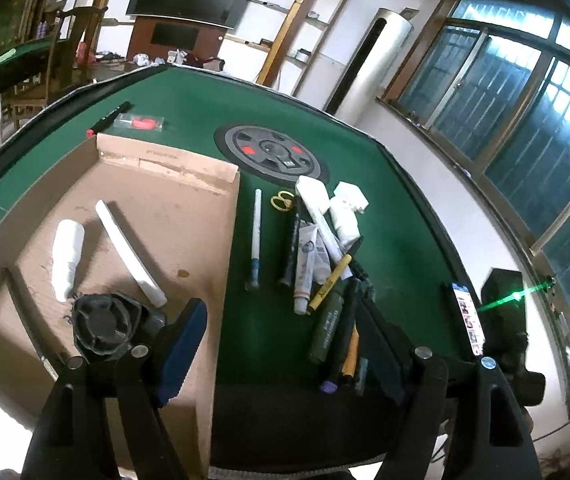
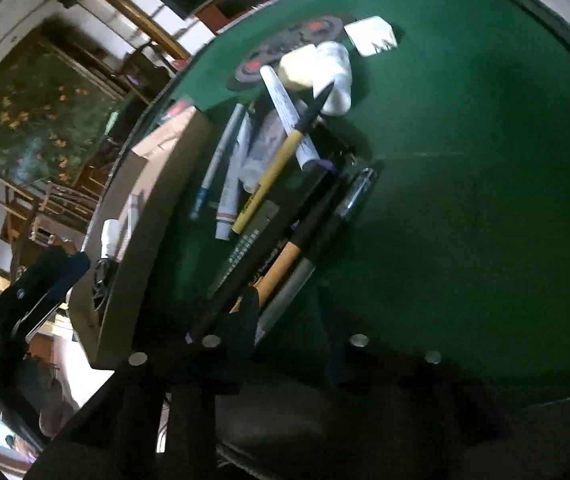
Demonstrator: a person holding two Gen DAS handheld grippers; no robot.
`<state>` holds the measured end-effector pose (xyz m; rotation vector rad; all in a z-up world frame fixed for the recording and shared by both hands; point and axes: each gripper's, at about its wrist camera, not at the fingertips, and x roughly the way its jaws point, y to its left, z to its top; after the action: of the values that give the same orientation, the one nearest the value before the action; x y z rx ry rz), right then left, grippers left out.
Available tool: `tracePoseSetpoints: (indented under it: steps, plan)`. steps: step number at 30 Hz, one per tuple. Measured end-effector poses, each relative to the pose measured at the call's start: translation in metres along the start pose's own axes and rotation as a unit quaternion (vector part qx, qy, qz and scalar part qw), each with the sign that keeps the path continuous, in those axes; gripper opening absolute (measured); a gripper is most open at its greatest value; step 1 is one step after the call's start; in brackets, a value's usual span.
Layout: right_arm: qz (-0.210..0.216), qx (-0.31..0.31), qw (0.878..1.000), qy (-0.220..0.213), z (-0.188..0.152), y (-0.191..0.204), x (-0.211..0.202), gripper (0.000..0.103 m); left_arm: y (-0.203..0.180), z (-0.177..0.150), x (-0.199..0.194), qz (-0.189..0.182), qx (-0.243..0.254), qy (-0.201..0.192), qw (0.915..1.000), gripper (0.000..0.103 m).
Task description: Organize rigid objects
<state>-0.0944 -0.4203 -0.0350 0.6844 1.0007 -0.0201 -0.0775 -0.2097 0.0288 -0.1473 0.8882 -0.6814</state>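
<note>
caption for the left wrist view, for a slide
Open left gripper above a cardboard box and a pile of pens on a green table.

My right gripper (image 2: 285,312) is dark and blurred, its grip unreadable; my finger (image 1: 377,344) hides the pens' (image 1: 339,344) lower ends.

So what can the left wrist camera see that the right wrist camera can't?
Only the left wrist view shows the floor of the cardboard box, with a white stick and black fan, plus yellow scissors and a window.

Only the right wrist view shows the bare green felt right of the pile, and the left gripper beside the box.

Both show the green table and the yellow brush pen.
</note>
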Motion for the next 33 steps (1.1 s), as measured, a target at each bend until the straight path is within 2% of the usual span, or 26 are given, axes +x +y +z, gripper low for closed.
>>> tracePoseSetpoints:
  steps: [5,11,14,18,20,22,23,25,28,29,30,31,33]
  plan:
    - [0.0,0.034,0.999,0.001,0.001,0.001,0.004,0.018,-0.006,-0.004,0.003,-0.004,0.013,0.005,0.9999,0.08]
    - [0.027,0.075,0.997,-0.007,-0.001,-0.016,0.0,0.013,-0.02,-0.01,0.01,-0.016,0.035,0.021,0.999,0.08]
    - [0.019,0.089,0.996,-0.018,0.001,-0.027,-0.007,0.01,-0.029,-0.011,0.018,-0.017,0.049,0.032,0.9982,0.08]
    - [-0.026,0.081,0.996,-0.033,0.002,-0.034,-0.018,0.008,-0.039,-0.016,0.026,-0.017,0.065,0.044,0.9968,0.08]
    - [-0.084,0.041,0.994,-0.048,0.003,-0.025,-0.023,0.008,-0.043,-0.018,0.033,-0.015,0.072,0.055,0.9958,0.08]
    - [-0.117,0.016,0.992,-0.043,0.004,-0.02,-0.019,0.01,-0.048,-0.019,0.037,-0.015,0.079,0.061,0.9949,0.08]
    - [-0.126,0.004,0.991,-0.036,0.005,-0.017,-0.015,0.01,-0.051,-0.02,0.038,-0.016,0.084,0.062,0.9944,0.08]
    - [-0.144,-0.018,0.988,-0.049,0.004,-0.012,-0.012,0.011,-0.056,-0.022,0.039,-0.017,0.093,0.06,0.9936,0.08]
    - [-0.144,-0.03,0.987,-0.06,0.004,-0.014,-0.012,0.008,-0.064,-0.023,0.045,-0.03,0.104,0.072,0.9915,0.079]
    - [-0.141,-0.029,0.988,-0.061,0.005,-0.017,-0.014,0.008,-0.068,-0.023,0.048,-0.035,0.11,0.076,0.9904,0.078]
    - [-0.138,-0.027,0.988,-0.062,0.006,-0.02,-0.016,0.008,-0.071,-0.023,0.05,-0.041,0.115,0.079,0.9894,0.073]
    - [-0.136,-0.028,0.988,-0.063,0.006,-0.022,-0.017,0.008,-0.076,-0.024,0.055,-0.053,0.12,0.09,0.9873,0.063]
    - [-0.129,-0.027,0.989,-0.064,0.006,-0.026,-0.02,0.008,-0.081,-0.025,0.065,-0.066,0.125,0.112,0.9837,0.053]
